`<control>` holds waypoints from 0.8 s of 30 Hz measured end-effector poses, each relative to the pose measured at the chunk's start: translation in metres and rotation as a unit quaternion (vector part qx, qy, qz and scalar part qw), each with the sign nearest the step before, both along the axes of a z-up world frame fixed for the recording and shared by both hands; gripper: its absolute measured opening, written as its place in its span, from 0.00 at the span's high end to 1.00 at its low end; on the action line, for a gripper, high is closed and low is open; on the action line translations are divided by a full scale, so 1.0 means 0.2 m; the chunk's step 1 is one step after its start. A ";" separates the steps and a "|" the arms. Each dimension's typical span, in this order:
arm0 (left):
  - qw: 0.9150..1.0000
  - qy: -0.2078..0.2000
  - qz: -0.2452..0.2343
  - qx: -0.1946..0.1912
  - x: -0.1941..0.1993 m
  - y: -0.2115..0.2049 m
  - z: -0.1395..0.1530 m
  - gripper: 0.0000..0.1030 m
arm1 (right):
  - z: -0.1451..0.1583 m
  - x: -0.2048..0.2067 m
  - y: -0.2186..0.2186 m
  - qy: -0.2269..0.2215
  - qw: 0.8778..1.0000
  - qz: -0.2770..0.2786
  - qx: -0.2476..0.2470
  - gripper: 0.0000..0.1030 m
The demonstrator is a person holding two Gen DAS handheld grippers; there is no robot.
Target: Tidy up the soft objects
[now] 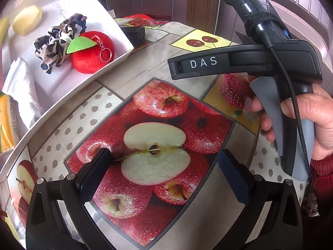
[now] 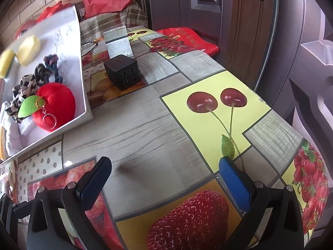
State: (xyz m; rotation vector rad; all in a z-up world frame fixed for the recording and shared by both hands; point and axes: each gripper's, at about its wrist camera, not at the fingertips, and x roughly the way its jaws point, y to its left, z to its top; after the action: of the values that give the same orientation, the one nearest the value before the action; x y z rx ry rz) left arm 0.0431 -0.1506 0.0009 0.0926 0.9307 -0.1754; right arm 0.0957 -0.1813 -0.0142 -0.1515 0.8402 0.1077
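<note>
A white tray [image 1: 116,41] at the left holds the soft things: a red plush apple [image 1: 91,52] with a green leaf and key ring, a leopard-print scrunchie [image 1: 52,48], a dark braided scrunchie [image 1: 80,20], a yellow sponge [image 1: 27,19] and a white cloth [image 1: 20,83]. My left gripper [image 1: 164,166] hovers open over the apple print on the tablecloth, right of the tray, holding nothing. The right wrist view shows the same tray [image 2: 83,87], apple [image 2: 56,104] and scrunchies [image 2: 31,83]. There my right gripper [image 2: 164,173] is open and empty above bare tablecloth.
A fruit-print tablecloth [image 2: 145,125] covers the table, whose edge drops off at the right. A black charger cube [image 2: 122,74] and a metal stand [image 2: 118,43] sit behind the tray. A hand [image 1: 312,120] holds the right gripper's handle. A red bag [image 2: 187,39] lies at the back.
</note>
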 end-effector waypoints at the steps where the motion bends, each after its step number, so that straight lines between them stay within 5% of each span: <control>1: 1.000 0.000 0.000 0.000 0.00 0.00 0.00 0.01 | 0.00 0.00 0.00 0.000 1.000 0.000 0.001 0.00; 24: 1.000 0.001 0.001 -0.001 0.00 0.01 0.00 0.01 | -0.01 0.06 0.03 -0.003 1.000 0.011 -0.006 0.00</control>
State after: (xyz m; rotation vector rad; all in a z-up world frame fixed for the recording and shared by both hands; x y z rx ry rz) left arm 0.0435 -0.1482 0.0008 0.0899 0.9315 -0.1756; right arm 0.1068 -0.1763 -0.0161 -0.1723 0.8339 0.1238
